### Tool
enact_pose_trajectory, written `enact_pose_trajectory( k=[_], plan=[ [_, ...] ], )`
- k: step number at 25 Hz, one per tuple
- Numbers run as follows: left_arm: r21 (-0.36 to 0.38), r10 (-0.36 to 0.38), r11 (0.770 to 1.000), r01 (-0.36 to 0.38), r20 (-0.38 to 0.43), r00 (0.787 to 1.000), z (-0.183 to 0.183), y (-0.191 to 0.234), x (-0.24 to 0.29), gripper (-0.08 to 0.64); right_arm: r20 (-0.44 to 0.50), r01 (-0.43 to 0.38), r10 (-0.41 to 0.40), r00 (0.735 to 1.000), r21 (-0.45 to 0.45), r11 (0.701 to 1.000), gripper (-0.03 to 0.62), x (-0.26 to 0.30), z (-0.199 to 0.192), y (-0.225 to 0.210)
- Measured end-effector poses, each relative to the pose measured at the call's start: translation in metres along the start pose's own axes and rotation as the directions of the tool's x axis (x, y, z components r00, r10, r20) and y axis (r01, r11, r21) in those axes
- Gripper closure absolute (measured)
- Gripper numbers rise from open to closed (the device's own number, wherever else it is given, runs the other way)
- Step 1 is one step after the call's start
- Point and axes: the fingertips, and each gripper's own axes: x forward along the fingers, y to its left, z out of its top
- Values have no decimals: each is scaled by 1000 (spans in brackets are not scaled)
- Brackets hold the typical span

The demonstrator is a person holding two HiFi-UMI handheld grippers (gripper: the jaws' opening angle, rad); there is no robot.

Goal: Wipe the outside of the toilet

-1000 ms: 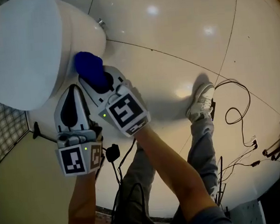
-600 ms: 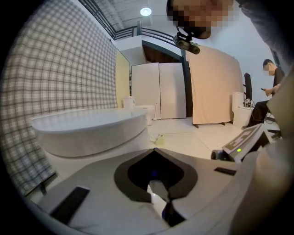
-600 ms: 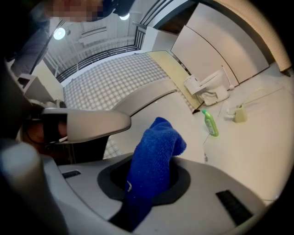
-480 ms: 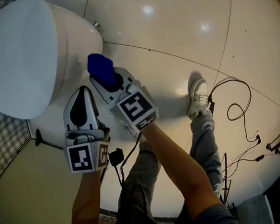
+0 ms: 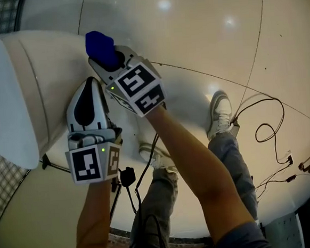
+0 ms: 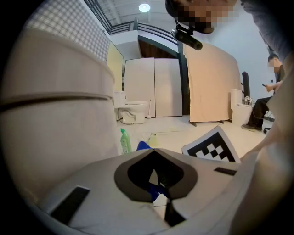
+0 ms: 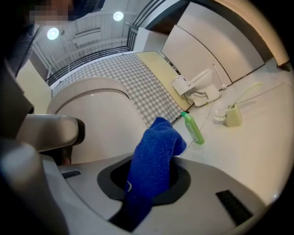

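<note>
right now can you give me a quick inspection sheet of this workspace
Surface: glossy tiled floor, lamp reflections on it.
Job's things: white toilet; blue cloth at its outer side, contact can't be told.
Clutter: green bottle on the floor past the toilet; pale holder beyond it.
Grippers: right tool shut on the blue cloth; left tool shut with nothing in it, close to the toilet.
Cables: black cables loose on the floor at the right, near the person's shoe.
Surroundings: second toilet by the far partition; seated person far off.
</note>
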Motion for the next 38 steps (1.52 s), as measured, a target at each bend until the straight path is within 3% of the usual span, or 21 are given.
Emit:
enact_pose_trajectory(
  k=[5,9,14,19,25,30,38],
  plan=[
    [-1,32,999,-32,-9,999,-15,5,26,546,-20,-24,25,999,29,999,517,17,-14,-18],
    [-4,32,999,-32,-10,999,-23,3,20,546,-31,-38,40,999,45,998,517,15,-27,-6],
    [7,35,999,-35,-23,999,-44,9,-20,546,-26,-52,54,998,75,996,517,3,-57,39],
    [29,45,999,-43,-79,996,-88,23,-73,546,-22,-75,79,997,129,989,517,-11,-111,102],
    [62,24,998,-17,-116,993,-109,23,-93,546,-37,-121,129,991,160,980,517,-12,-148,147],
    [55,9,998,-5,-71,997,-98,12,-66,546,-33,-64,68,997,121,991,517,-18,-133,106],
    [-2,-75,997,75,-36,997,-87,-23,13,546,-18,58,-57,998,55,997,517,6,-98,-19]
  ],
)
